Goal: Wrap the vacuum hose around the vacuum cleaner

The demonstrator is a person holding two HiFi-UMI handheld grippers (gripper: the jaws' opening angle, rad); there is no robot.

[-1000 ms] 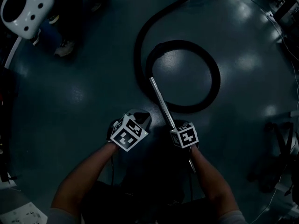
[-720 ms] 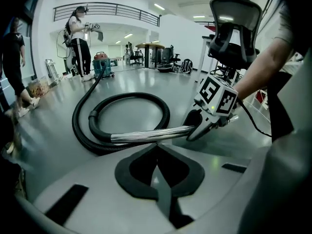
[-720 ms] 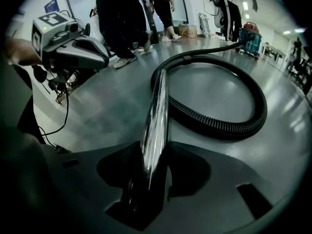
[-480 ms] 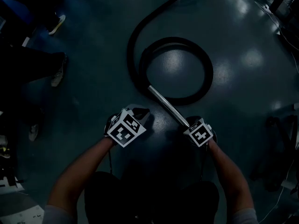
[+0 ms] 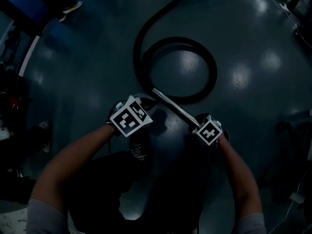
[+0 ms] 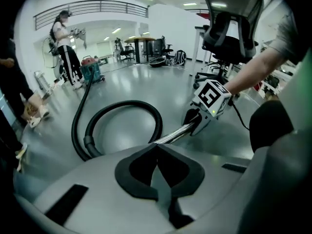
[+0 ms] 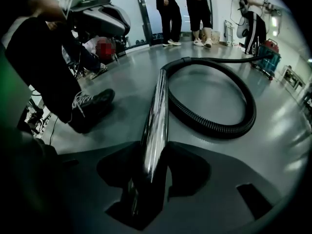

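Looking steeply down at a dark, glossy floor (image 5: 253, 82), the black vacuum hose (image 5: 212, 67) lies in one loose loop in the upper middle of the frame, and its far end runs off the top edge. A shiny metal wand (image 5: 171, 104) leads from the loop down and to the right into the right gripper (image 5: 196, 121). That gripper's claw is pinching the wand near its lower end, and the right gripper view shows the tube clamped between the pads. The left gripper (image 5: 146, 104), at centre left, has its claw pressed together on nothing, just beside the wand. The wrapping seems hardly begun: the hose is coiled on the floor, not around any machine, and all of it is left to wind on. The cleaner itself is hard to make out. In the left gripper view the hose trails toward a small teal canister (image 6: 90, 72) at upper left, beside a standing person (image 6: 66, 52), and that canister may be the cleaner. The head view is very dim, and the wand's lower end is hidden under the right gripper.
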